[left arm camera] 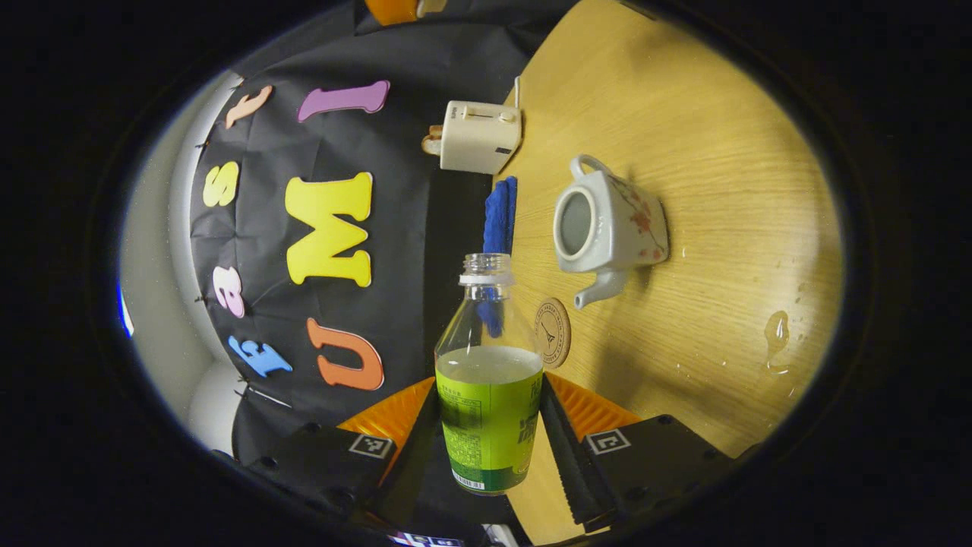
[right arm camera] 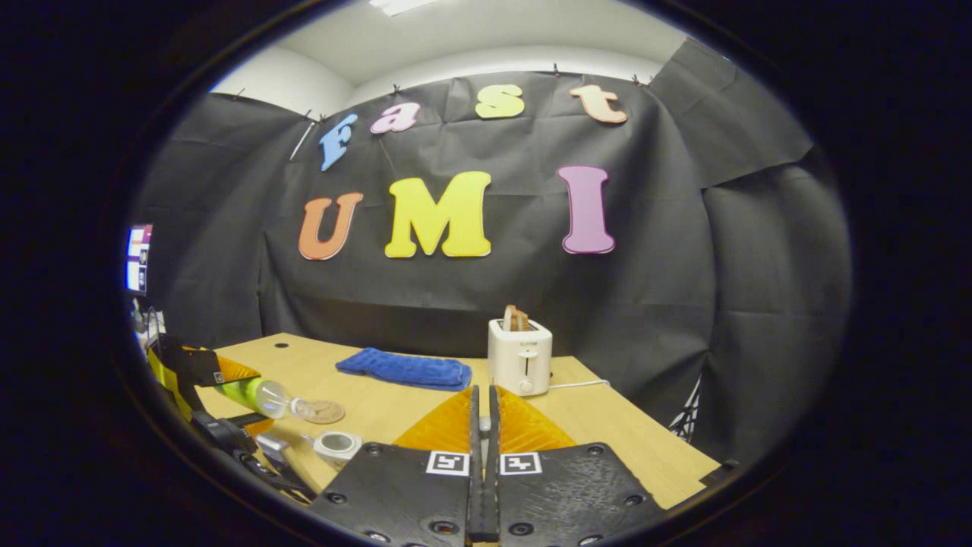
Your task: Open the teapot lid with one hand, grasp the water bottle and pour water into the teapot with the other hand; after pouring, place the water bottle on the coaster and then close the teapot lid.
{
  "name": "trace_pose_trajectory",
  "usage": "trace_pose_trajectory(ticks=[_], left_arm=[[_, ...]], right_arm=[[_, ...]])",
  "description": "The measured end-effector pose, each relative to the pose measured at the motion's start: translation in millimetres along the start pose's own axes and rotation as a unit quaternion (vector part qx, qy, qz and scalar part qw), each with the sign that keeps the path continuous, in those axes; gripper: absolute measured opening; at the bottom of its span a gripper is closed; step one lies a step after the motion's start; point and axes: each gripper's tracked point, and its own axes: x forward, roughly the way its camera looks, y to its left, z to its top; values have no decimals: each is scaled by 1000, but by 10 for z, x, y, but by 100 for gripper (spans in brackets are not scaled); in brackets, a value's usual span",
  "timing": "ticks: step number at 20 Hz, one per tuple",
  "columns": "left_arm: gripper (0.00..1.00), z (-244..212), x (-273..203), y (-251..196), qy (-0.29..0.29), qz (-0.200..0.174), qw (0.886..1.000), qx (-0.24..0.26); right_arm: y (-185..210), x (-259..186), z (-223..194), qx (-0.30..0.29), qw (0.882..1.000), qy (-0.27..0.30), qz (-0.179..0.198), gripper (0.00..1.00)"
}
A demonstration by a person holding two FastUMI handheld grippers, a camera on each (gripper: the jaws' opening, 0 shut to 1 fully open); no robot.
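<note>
Left gripper view: low centre, the left gripper (left arm camera: 490, 425) has its jaws clenched on a clear plastic water bottle with a green label (left arm camera: 488, 395), rolled sideways, probably for pouring. Beyond lie a round cork coaster (left arm camera: 552, 332) and the lidless white ceramic teapot (left arm camera: 607, 228). The right gripper (right arm camera: 484, 425) is raised, jaws pressed together; whether they pinch anything I cannot tell.

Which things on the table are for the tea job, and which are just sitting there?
For the job: water bottle held in the left gripper, teapot with its lid off, coaster, right gripper.

Just sitting there: toaster, blue cloth, spilled drops on the table.
</note>
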Motion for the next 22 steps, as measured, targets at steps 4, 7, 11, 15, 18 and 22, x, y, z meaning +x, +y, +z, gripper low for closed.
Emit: trace_pose_trajectory(ticks=[4,7,11,15,18,22], left_arm=[[77,20,45,115,9,8,997,80],[77,113,6,137,8,12,991,135],[77,162,-43,244,26,24,981,192],[77,203,-58,219,31,18,975,220],[77,187,-51,283,44,16,966,255],[77,241,-72,436,47,22,955,292]], right_arm=[[-17,-7,-3,5,1000,1,-2,0],[-96,6,-3,2,1000,2,-11,0],[-135,16,-10,14,1000,5,-13,0],[-182,18,-11,17,1000,8,-17,0],[-215,20,-11,17,1000,6,-21,0],[-211,28,-40,25,1000,11,-16,0]])
